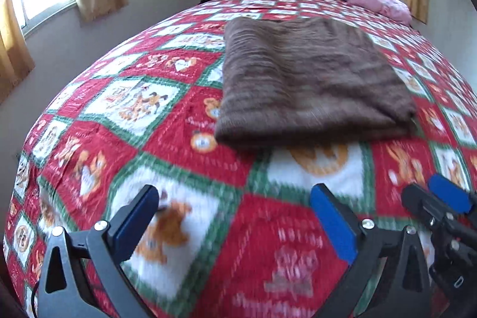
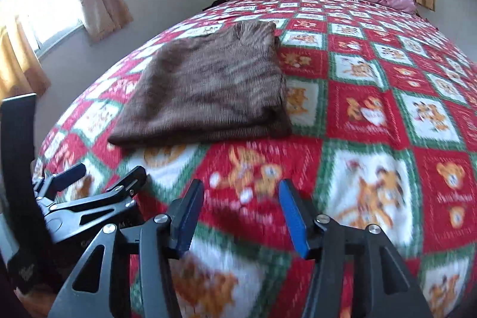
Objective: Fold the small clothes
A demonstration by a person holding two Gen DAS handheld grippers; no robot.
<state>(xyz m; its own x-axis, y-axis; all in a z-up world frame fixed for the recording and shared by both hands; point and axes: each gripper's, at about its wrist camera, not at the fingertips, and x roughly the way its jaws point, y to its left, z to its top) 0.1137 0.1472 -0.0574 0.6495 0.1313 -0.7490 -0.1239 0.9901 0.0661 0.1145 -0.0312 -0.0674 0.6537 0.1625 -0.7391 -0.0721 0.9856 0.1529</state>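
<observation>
Ahead of both grippers, a folded brown knit garment (image 1: 310, 79) lies flat on a red, green and white patchwork bedspread (image 1: 167, 139). Left gripper (image 1: 235, 222) gapes wide, empty; right gripper (image 2: 241, 216) stands partly open, apparently holding nothing amid the blur.

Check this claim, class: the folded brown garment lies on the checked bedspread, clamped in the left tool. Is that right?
Not quite. The folded brown garment does lie on the checked bedspread, but the left tool stands open and empty, short of it, as the left wrist view shows.
</observation>
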